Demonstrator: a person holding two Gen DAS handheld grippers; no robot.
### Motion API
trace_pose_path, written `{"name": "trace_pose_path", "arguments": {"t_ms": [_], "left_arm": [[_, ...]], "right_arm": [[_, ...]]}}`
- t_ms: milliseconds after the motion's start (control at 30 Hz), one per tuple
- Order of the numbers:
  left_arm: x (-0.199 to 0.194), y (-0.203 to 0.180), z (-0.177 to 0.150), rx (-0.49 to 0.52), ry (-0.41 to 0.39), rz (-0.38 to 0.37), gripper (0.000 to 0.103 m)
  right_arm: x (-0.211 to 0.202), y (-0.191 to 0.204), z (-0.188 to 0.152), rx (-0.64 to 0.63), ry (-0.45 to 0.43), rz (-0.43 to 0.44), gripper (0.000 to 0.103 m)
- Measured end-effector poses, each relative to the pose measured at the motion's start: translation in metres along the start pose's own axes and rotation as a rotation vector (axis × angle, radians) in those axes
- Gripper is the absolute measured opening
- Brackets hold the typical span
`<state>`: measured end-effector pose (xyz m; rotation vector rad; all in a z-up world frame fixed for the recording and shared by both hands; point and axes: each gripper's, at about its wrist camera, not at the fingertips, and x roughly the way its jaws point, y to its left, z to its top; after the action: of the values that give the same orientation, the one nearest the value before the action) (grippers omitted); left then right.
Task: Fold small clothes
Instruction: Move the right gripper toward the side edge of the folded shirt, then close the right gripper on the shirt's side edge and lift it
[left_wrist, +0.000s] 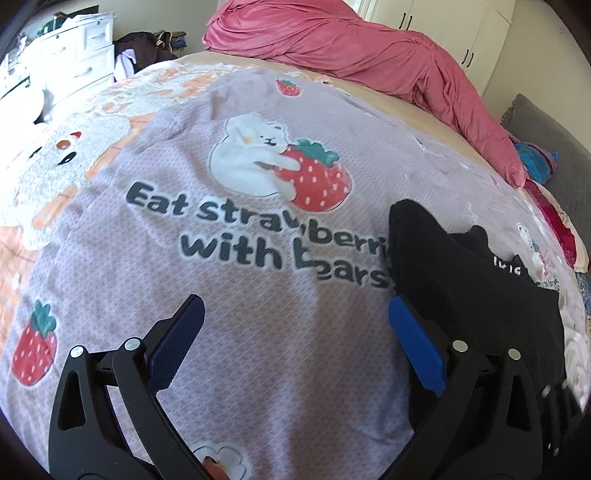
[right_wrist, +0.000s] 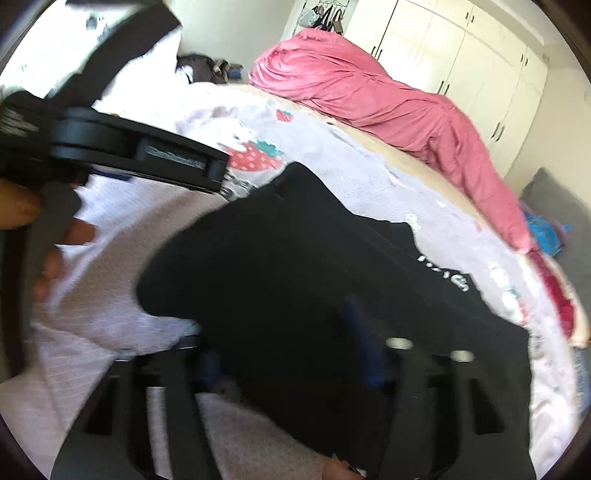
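A black garment (left_wrist: 465, 280) with white lettering lies on the lilac strawberry-and-bear blanket (left_wrist: 236, 229), to the right of my left gripper (left_wrist: 295, 308). The left gripper is open and empty above the blanket, its right finger at the garment's edge. In the right wrist view the black garment (right_wrist: 295, 266) fills the middle, blurred. My right gripper (right_wrist: 280, 332) has its fingers apart with the cloth lying over and between them. The left gripper's body (right_wrist: 140, 155) and the hand holding it show at the left.
A rumpled pink duvet (left_wrist: 369, 55) lies along the bed's far side. White drawers (left_wrist: 77, 55) stand at the far left, white wardrobes (right_wrist: 461, 59) at the back right. Colourful cloth (left_wrist: 535, 162) and a grey cushion (left_wrist: 554, 147) are at the right.
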<state>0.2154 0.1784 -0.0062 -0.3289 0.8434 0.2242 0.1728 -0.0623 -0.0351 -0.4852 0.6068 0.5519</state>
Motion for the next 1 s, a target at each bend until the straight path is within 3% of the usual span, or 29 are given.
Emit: {"name": "trace_pose_path", "arguments": {"t_ms": [100, 300, 500, 733, 900, 967, 1000], "left_arm": [[0.001, -0.008, 0.006, 0.009, 0.004, -0.037, 0.094], [0.003, -0.019, 0.023, -0.078, 0.015, -0.207, 0.094], [0.016, -0.048, 0.027, -0.058, 0.076, -0.353, 0.093], [0.028, -0.071, 0.016, -0.025, 0.119, -0.368, 0.092], [0.018, -0.087, 0.010, 0.017, 0.114, -0.417, 0.056], [0.013, -0.095, 0.009, 0.041, 0.107, -0.429, 0.034], [0.010, -0.099, 0.009, 0.051, 0.104, -0.436, 0.029]], "right_arm": [[-0.011, -0.007, -0.001, 0.034, -0.028, 0.026, 0.020], [-0.020, -0.023, -0.006, 0.114, -0.057, 0.081, 0.017], [-0.032, -0.035, -0.011, 0.179, -0.091, 0.112, 0.016], [-0.050, -0.045, -0.023, 0.244, -0.129, 0.123, 0.015], [-0.061, -0.060, -0.032, 0.310, -0.164, 0.105, 0.014], [-0.064, -0.063, -0.034, 0.328, -0.175, 0.098, 0.013], [-0.066, -0.064, -0.036, 0.336, -0.182, 0.093, 0.013]]}}
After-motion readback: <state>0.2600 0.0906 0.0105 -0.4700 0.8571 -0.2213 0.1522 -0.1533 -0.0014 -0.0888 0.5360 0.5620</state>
